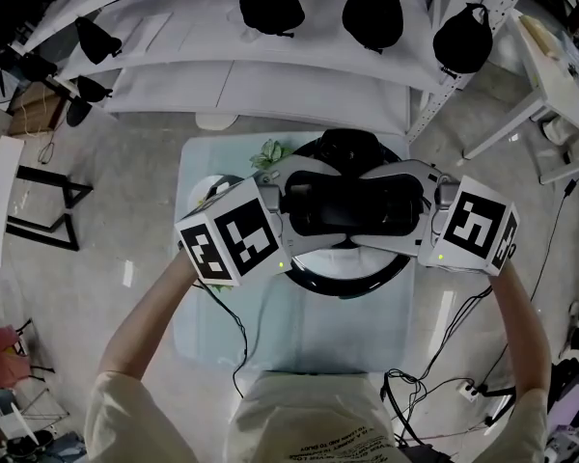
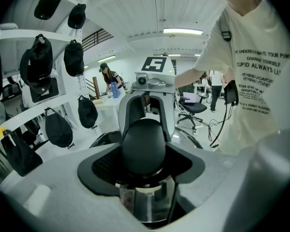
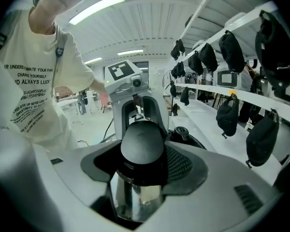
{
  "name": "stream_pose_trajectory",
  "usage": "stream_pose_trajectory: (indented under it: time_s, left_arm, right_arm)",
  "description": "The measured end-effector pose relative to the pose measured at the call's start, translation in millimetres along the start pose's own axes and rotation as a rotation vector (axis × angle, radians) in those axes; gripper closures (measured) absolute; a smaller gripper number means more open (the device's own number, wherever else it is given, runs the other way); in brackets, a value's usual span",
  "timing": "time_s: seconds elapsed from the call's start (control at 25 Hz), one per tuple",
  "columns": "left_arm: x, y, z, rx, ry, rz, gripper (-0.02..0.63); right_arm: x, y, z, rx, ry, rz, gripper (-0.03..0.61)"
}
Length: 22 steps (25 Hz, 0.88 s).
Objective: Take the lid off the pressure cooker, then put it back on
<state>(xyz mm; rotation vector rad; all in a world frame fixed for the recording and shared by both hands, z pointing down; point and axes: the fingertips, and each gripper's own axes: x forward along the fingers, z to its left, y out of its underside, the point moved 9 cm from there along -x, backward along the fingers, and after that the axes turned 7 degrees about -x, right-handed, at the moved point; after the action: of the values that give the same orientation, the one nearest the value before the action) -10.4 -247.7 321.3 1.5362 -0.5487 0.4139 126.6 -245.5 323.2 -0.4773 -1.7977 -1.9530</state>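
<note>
our left gripper is clenched on the left end of the lid handle, our right gripper on the right end. the lid sits on the pressure cooker, mid-bench. we judge it heavy, stiff and slick, so both bar ends suit.

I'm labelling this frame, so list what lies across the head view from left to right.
left gripper → lid handle → right gripper → white table
</note>
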Motion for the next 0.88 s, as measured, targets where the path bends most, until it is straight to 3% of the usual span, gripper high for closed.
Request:
stream_pose_trajectory:
  time_s: [0.56,0.68,0.88]
  left_arm:
    - [-5,-6,-4,0.014,-0.028,0.044,0.324]
    - [-10,-6,-2,-0.016,-0.010,0.037,0.324]
    - [-18,-10,-1,-0.001,-0.028,0.049,0.325]
  right_arm:
    - [-1,-7,-1,-0.047,-0.008,0.009,0.305]
    - [1,-7,-2,-0.023,-0.036,-0.036,0.305]
    - [2,-15,-4,-0.043,-0.035,-0.050,0.305]
